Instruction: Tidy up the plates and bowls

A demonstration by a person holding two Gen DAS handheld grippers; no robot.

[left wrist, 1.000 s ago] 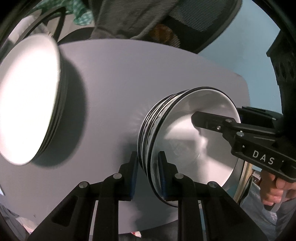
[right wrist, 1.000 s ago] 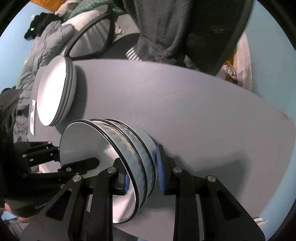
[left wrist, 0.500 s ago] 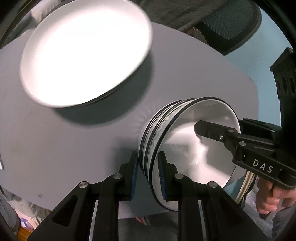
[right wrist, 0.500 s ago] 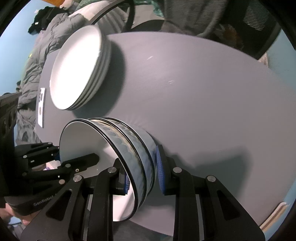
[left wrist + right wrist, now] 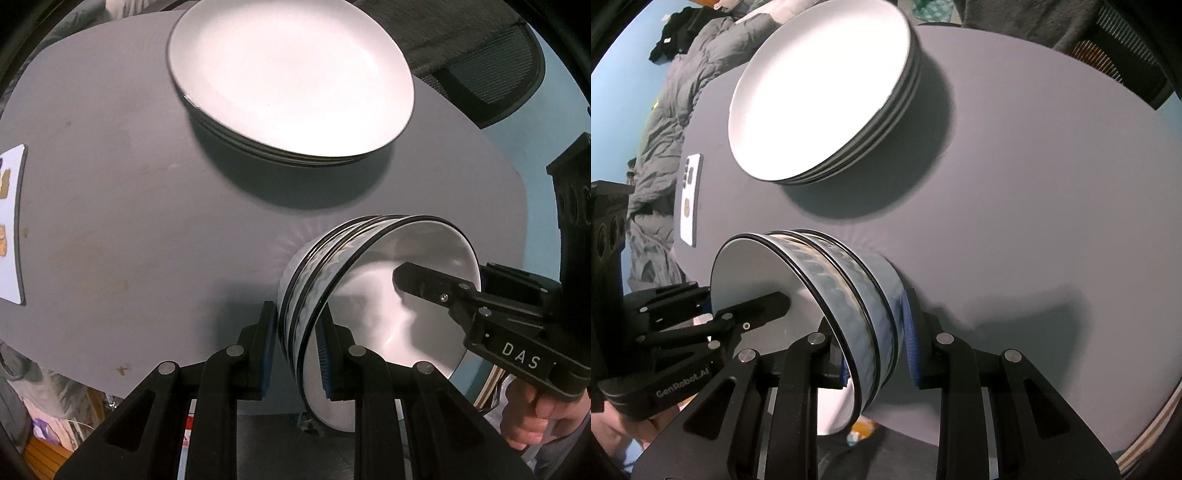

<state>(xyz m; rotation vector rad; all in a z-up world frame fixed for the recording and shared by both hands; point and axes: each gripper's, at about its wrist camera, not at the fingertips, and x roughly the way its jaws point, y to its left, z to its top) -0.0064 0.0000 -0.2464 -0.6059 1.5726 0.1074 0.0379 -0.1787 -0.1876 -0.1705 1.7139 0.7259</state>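
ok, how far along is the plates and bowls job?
Looks done: the plates sit in one stack on the table. In hand: the nested bowls are pinched at opposite rims by the left gripper and right gripper, carried near the table's edge beside the plates. Left: set the bowls down and let go. A phone lies nearby.

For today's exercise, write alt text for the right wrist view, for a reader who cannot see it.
The right gripper clamps the rim of a nested stack of bowls above a grey table, while the left gripper grips the opposite rim. Beyond sits a stack of white plates, with a phone to its left.
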